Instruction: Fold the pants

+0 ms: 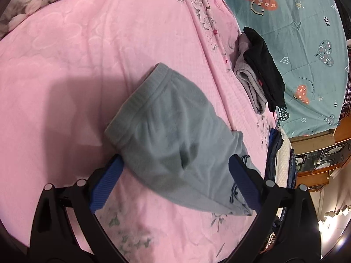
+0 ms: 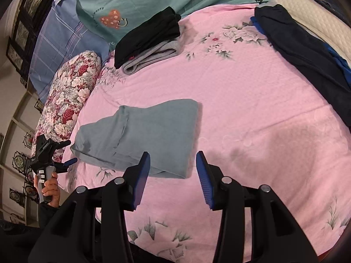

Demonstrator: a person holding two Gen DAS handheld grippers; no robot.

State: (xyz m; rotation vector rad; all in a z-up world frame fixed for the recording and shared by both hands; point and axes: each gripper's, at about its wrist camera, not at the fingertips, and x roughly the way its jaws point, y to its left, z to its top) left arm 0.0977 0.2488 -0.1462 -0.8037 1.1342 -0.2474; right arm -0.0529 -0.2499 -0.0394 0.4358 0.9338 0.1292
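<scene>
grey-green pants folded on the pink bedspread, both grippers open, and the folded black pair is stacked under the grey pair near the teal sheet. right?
Not quite: the stacking is reversed. The right wrist view shows the black pair lying on top of the grey pair. The rest holds: the grey-green pants lie folded on the pink bedspread, and the left gripper and right gripper are both open.

Folded pants (image 2: 140, 134) on bed (image 2: 252, 114), before my tools; folded stack (image 2: 149, 37) behind them, pillow (image 2: 68, 100) left.
</scene>
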